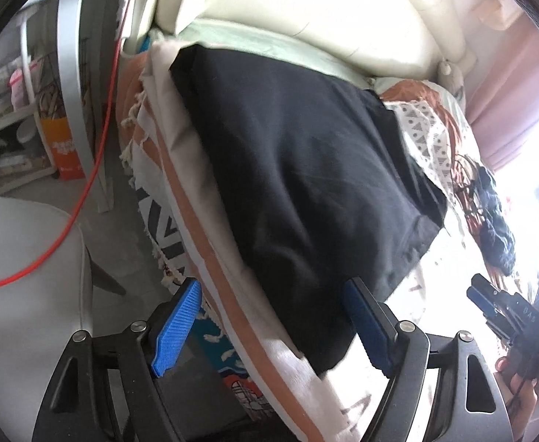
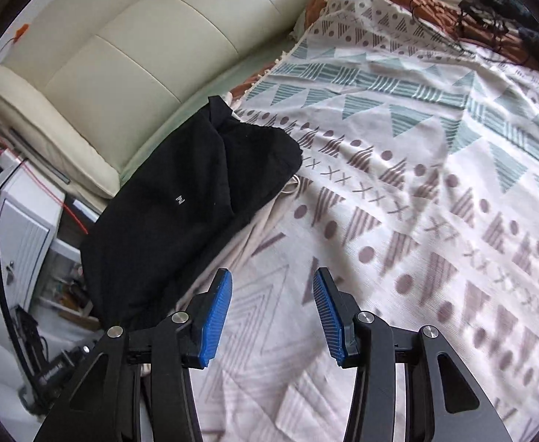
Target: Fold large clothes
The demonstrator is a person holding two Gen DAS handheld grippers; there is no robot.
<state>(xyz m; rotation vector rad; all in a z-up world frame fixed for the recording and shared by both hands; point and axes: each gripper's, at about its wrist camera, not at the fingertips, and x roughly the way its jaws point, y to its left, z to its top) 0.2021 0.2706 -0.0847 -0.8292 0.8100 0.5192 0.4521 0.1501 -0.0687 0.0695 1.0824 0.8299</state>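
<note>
Black folded garment lying flat on your patterned cream bedspread by the padded headboard, your left gripper hovering wide, gripping nothing, your right gripper half-spread, empty.

Bedroom interior, daylit.
Bed lying under a patterned blanket of teal triangles and brown dots, cream padded headboard running along its far side. Pink curtain hanging at one end, strong daylight glaring in beside it. White cabinet standing by the bed's corner. White shelf holding jars, orange bag sitting beside it on grey floor. Red cable trailing to a white chair.
</note>
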